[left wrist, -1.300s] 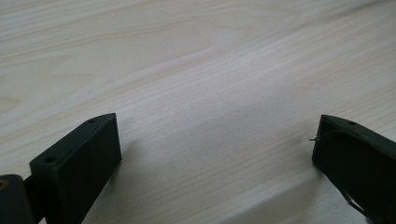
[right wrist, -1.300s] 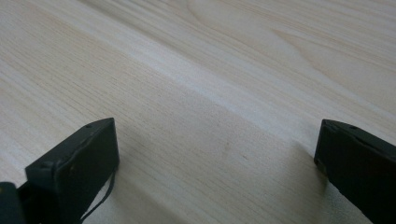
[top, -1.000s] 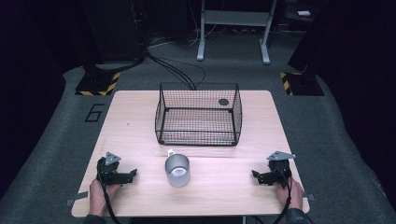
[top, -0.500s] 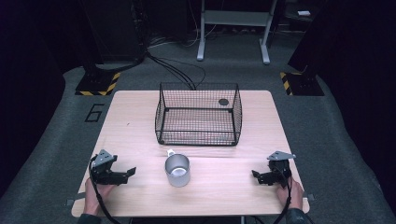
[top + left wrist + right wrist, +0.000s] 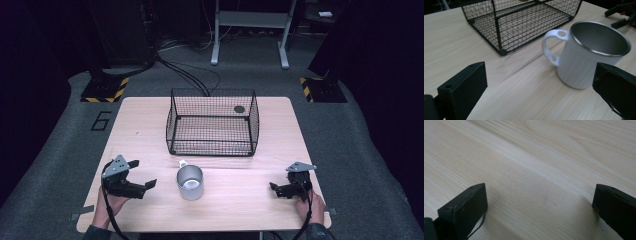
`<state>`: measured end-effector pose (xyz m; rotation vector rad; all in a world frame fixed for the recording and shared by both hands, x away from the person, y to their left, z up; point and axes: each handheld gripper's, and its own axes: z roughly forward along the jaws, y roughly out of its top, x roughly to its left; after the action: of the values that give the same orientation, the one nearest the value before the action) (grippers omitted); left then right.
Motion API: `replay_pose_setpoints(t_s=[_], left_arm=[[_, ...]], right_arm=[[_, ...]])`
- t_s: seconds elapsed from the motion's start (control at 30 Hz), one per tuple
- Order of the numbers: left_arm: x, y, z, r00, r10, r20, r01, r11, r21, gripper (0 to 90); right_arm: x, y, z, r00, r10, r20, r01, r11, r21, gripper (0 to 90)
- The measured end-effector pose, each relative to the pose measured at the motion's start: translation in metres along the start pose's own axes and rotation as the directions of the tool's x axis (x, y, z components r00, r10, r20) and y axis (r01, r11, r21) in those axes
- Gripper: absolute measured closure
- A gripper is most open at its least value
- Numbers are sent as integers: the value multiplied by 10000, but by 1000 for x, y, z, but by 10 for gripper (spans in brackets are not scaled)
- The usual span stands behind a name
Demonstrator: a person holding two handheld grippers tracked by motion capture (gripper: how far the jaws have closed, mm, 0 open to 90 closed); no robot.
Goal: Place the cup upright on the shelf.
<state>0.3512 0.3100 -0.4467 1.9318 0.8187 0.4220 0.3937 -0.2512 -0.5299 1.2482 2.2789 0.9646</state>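
Table (image 5: 150, 135); mug (image 5: 589, 55) base jaw-hidden

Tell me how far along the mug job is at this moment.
Nothing looks done yet: the metal mug stands upright on the table, in front of the wire basket. In hand: the left gripper, jaws wide open, points at the mug without touching it. The right gripper rests open, apart. Gripping and moving the mug remain.
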Motion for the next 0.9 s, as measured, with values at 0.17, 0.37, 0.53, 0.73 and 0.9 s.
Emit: replay_pose_setpoints(t_s=[0.17, 0.37, 0.53, 0.73, 0.9], left_arm=[[-12, 12, 8, 9974, 451, 564, -454, 9990, 40, 0], [-31, 24, 25, 9888, 901, 1192, -916, 9958, 73, 0], [-42, 31, 39, 9821, 1116, 1521, -1148, 9933, 124, 0], [-51, 36, 53, 9764, 1260, 1756, -1303, 9914, 135, 0], [-57, 40, 62, 9709, 1318, 2000, -1379, 9903, 166, 0]], right_arm=[[0, 0, 0, 10000, -40, -2, 40, 10000, -4, 0], [0, 0, 0, 10000, -40, -4, 40, 10000, -3, 0], [0, 0, 0, 10000, -10, -2, 10, 10000, 1, 0], [0, 0, 0, 10000, -13, -8, 13, 10000, 4, 0], [0, 0, 0, 10000, -18, -9, 18, 10000, 0, 0]])
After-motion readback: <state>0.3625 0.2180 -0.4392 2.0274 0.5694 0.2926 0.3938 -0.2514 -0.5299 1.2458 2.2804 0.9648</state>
